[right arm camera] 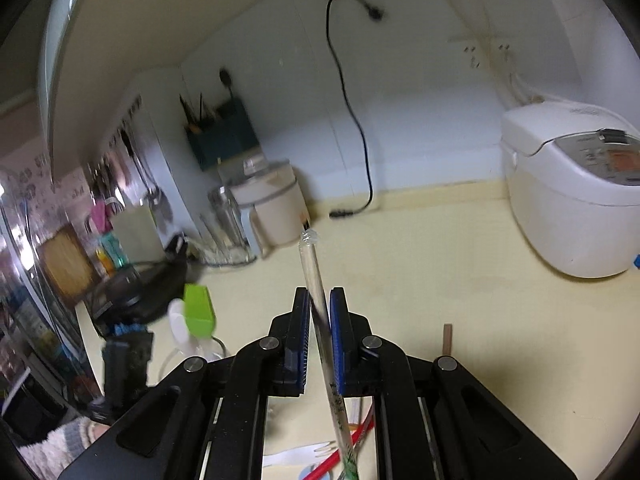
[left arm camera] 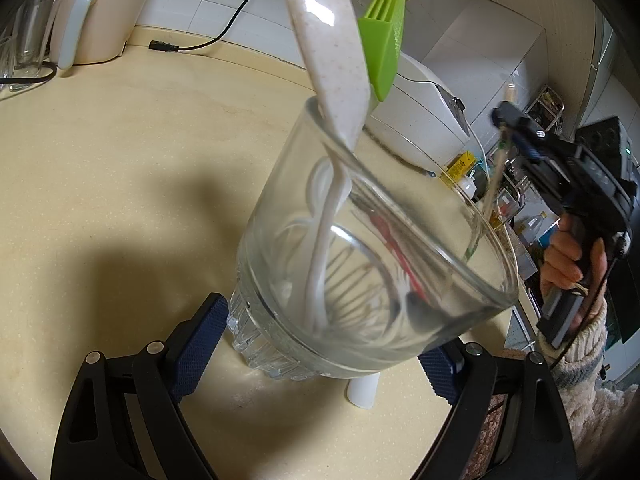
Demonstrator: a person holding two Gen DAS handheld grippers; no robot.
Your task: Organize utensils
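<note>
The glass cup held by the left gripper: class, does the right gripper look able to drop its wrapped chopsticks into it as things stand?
Probably yes. The glass cup has an open mouth tilted toward the right gripper, which grips the wrapped chopsticks. The beige spoon and green brush lean at the far rim, leaving room.
</note>
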